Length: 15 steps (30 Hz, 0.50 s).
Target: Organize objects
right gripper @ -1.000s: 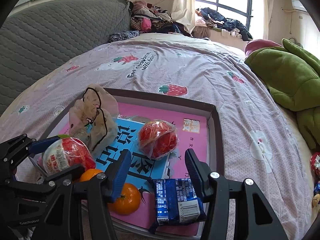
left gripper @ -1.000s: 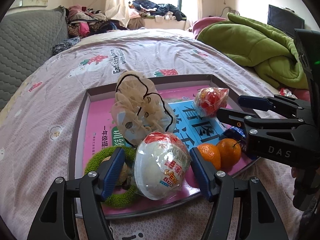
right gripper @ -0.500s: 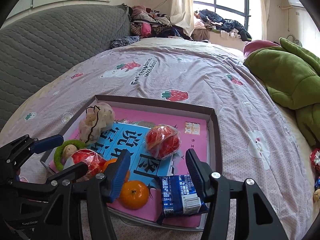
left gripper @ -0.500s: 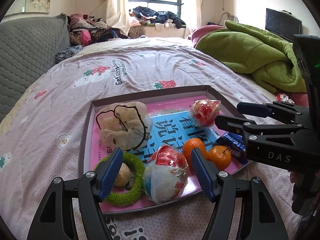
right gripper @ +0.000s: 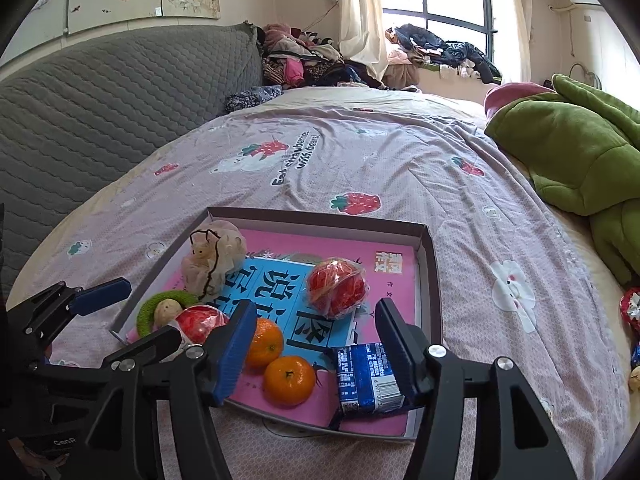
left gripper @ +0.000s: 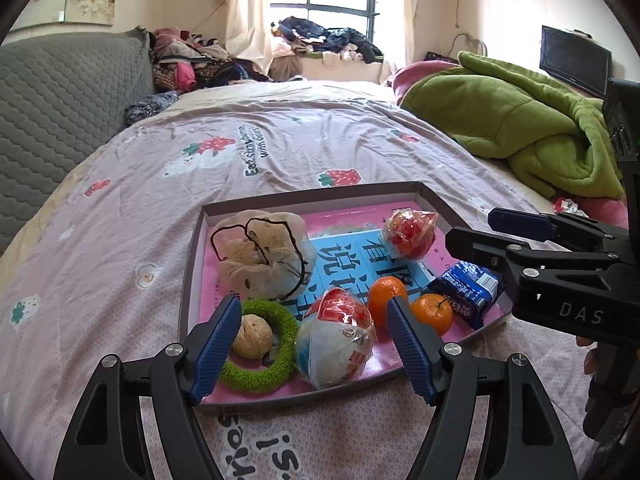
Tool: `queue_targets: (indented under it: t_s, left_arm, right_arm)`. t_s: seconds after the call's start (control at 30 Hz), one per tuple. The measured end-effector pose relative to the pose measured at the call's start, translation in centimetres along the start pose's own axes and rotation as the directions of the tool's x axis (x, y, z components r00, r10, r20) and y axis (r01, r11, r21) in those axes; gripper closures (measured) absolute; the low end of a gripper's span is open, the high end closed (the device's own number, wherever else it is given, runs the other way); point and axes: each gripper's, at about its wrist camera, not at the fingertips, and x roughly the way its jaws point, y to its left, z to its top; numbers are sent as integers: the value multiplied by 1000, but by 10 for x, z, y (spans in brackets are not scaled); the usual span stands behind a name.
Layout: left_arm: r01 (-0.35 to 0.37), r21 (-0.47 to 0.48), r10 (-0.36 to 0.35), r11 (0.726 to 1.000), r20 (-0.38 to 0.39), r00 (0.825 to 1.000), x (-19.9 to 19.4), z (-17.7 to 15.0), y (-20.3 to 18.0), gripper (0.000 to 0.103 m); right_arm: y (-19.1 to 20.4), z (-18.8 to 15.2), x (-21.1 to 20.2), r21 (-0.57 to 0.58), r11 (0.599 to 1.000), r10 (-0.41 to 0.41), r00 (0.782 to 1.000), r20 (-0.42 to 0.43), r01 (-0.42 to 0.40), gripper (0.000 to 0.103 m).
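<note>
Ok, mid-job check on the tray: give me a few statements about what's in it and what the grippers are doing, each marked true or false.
1. Both the left gripper and the right gripper are open and hold nothing. True.
2. Three oranges lie in the tray. False: there are two oranges, side by side.
3. The walnut sits inside the green ring. True.
4. The blue snack pack lies out on the bedsheet. False: it is in the tray's near right corner.
5. The green blanket covers the tray. False: it is bunched up off to the right.
</note>
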Motion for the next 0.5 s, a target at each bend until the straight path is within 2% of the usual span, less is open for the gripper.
queue_targets:
  t_s: [0.17,0.27,0.5]
  left_arm:
    - [-1,0,1,1000,-1,1000,-8,-1,-5,27]
    - [-15,-4,15,1000,5,1000,-13,-1,-7,27]
    - [-56,-34,57,998,24,998,-30,3,-2,27]
  right_arm:
    - [1,-2,-10,15,1000,8,1000,9,-8,40]
    - [2,-3,-17,21,1000,4,1000,24,-5,33]
    - [1,-3,-36,49,999,20,997,71,-24,32]
